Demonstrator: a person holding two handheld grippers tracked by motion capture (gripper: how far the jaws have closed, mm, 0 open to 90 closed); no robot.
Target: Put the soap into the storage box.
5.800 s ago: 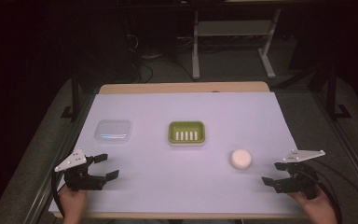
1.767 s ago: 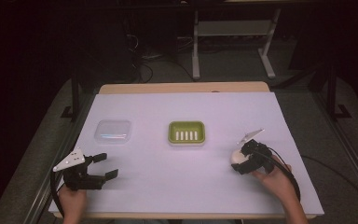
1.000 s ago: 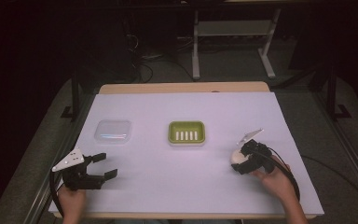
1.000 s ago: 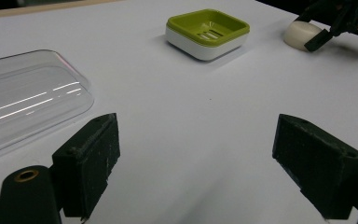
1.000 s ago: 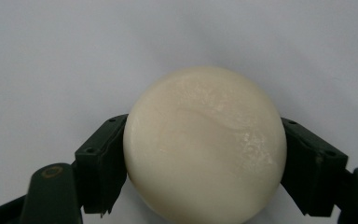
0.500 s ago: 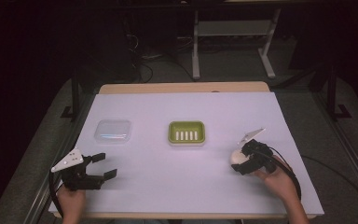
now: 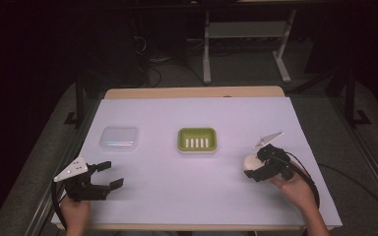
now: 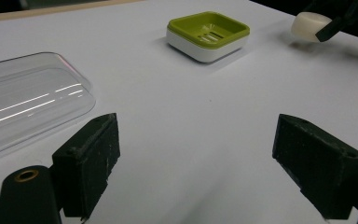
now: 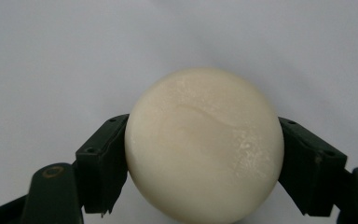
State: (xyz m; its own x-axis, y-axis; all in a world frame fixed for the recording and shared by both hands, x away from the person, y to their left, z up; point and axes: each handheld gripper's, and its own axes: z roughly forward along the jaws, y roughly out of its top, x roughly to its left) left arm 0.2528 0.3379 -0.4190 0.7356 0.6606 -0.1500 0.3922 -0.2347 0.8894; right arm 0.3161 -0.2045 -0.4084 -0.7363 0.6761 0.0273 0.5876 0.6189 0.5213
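At lower right of the high view, the right gripper (image 7: 254, 168) clamps a round cream soap (image 7: 250, 162), partly hidden by its jaws. At lower left, the left gripper (image 7: 109, 174) gapes wide near a clear lid (image 7: 119, 138).

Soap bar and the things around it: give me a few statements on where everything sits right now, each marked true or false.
1. The right tongs are closed on the soap bar, a jaw on either side. True.
2. The soap bar lies in the green soap dish. False: the dish holds nothing, and the soap is off to its right, in the right tongs.
3. The left tongs are open and hold nothing. True.
4. The clear lid covers the soap dish. False: it lies on the white table apart from the dish, to its left.
5. The left tongs are gripping the clear lid. False: their jaws stand apart over bare table, nearer the person than the lid.
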